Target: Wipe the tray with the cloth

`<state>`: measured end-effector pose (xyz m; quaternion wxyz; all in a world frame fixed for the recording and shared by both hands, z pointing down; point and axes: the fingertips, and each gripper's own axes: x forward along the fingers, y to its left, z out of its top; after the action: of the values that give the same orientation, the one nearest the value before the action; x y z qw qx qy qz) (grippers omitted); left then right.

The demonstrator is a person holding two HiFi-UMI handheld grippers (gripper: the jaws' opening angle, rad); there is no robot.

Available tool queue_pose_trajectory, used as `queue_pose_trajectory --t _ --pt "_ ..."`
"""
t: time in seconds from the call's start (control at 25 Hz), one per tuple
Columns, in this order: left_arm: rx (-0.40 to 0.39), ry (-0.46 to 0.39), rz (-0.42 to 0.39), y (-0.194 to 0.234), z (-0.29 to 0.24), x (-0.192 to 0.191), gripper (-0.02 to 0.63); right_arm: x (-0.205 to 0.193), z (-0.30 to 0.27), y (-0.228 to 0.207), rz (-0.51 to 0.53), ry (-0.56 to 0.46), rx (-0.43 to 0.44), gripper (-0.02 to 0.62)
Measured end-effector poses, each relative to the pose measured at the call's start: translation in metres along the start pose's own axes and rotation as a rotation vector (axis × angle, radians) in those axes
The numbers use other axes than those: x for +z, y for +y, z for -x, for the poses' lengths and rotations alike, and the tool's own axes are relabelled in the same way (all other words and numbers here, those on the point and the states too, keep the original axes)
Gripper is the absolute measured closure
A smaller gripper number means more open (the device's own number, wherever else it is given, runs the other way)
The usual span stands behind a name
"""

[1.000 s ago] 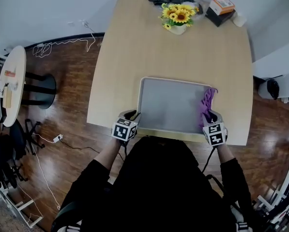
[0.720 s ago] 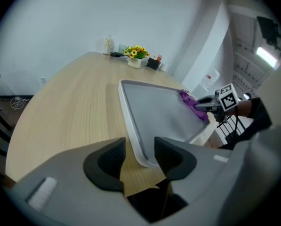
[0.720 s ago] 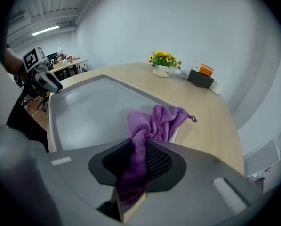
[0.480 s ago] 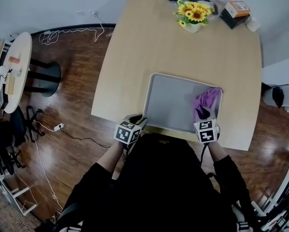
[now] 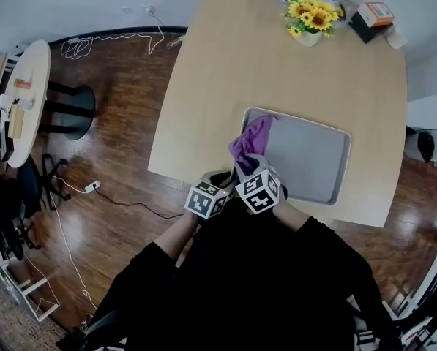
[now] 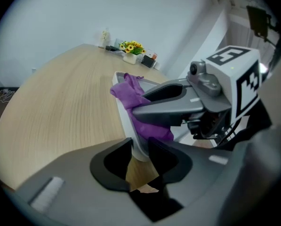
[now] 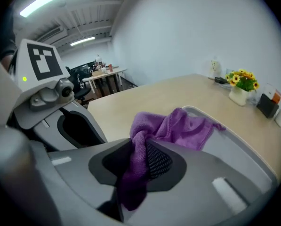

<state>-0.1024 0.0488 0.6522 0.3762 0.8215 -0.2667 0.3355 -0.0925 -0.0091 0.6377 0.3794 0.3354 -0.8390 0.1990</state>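
1. Judging from its limp folds, the cloth (image 7: 178, 126) is soft, light and floppy. It will probably bunch and drag rather than glide flat, so a pinch on a gathered fold looks like the best place to hold it.
2. The right hand-held gripper (image 7: 139, 158) has exactly that hold. Its jaws are closed on a twisted bunch of cloth, and the rest spills forward onto the tray (image 5: 313, 159).
3. The tray looks stiff, thin and smooth. It could skid on the worktop (image 5: 277, 64) under a wiping stroke, so its raised rim is the natural part to pin.
4. The left hand-held gripper (image 6: 140, 147) is clamped on that rim at the tray's near left corner, just beside the right one.
5. The cloth is purple with a fuzzy nap. It lies crumpled over the tray's left end and laps the rim there.
6. The tray is pale grey and rectangular, with rounded corners and a shallow lip. It sits near the worktop's front edge, and its middle and right part are bare.
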Motion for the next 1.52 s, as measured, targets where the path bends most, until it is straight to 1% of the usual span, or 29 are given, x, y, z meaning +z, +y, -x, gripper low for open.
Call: queue_pose_trajectory --t 0.08,0.16,0.24,0.32,0.44,0.56,0.64,0.68,0.72,0.8,0.92,1.0,1.08,1.12,1.24,1.32,1.4,1.48,1.52 --pt "0.001 0.007 -0.008 0.003 0.001 -0.002 0.508 -0.001 0.0 0.005 0.011 -0.005 0.003 0.511" --pt "-0.003 0.013 -0.003 0.005 0.001 -0.002 0.506 -0.007 0.005 0.005 0.006 -0.01 0.026 0.511" --pt "-0.008 0.017 0.01 0.005 0.001 -0.002 0.505 -0.022 0.017 0.001 0.027 -0.008 0.032 0.511" --pt "-0.006 0.017 0.022 0.004 0.001 -0.002 0.505 -0.044 0.036 -0.009 0.026 -0.009 0.014 0.511" --pt "0.004 0.009 0.054 0.006 0.001 -0.002 0.506 -0.091 0.073 -0.048 -0.07 -0.009 -0.05 0.511" --pt "0.021 -0.004 0.093 0.006 0.002 -0.003 0.506 -0.153 0.126 -0.104 -0.151 0.025 -0.174 0.51" --pt "0.043 -0.006 0.096 0.005 0.002 -0.004 0.506 -0.193 0.163 -0.139 -0.194 0.056 -0.263 0.511" --pt "0.056 -0.006 0.093 0.005 0.002 -0.003 0.506 -0.208 0.178 -0.152 -0.217 0.061 -0.291 0.511" --pt "0.07 -0.004 0.088 0.004 0.002 -0.002 0.506 -0.217 0.189 -0.162 -0.24 0.056 -0.301 0.511" --pt "0.092 -0.001 0.08 0.002 -0.002 0.001 0.506 -0.221 0.195 -0.169 -0.268 0.054 -0.302 0.511" --pt "0.106 0.003 0.073 0.0 -0.006 0.002 0.508 -0.207 0.176 -0.162 -0.243 0.087 -0.324 0.512" --pt "0.108 -0.004 0.076 0.0 -0.004 0.002 0.508 -0.176 0.15 -0.146 -0.225 0.062 -0.297 0.511" --pt "0.103 -0.016 0.093 0.001 -0.003 0.001 0.509 -0.136 0.115 -0.121 -0.186 0.026 -0.218 0.511" --pt "0.097 -0.02 0.107 0.001 -0.004 0.001 0.509 -0.114 0.095 -0.105 -0.15 0.013 -0.167 0.51" --pt "0.068 -0.025 0.126 0.001 -0.006 0.002 0.509 -0.054 0.041 -0.052 0.006 0.001 -0.024 0.509" --pt "0.055 -0.056 0.124 0.003 0.0 0.007 0.509 -0.027 0.016 -0.019 0.088 0.007 0.047 0.509" --pt "0.064 -0.116 0.15 0.012 0.017 0.012 0.509 -0.014 0.004 0.008 0.106 0.019 0.082 0.509" --pt "0.075 -0.158 0.193 0.024 0.035 0.012 0.509 -0.012 0.003 0.022 0.099 0.03 0.07 0.51" --pt "0.079 -0.168 0.213 0.031 0.042 0.01 0.509 -0.014 0.005 0.028 0.09 0.033 0.078 0.511"
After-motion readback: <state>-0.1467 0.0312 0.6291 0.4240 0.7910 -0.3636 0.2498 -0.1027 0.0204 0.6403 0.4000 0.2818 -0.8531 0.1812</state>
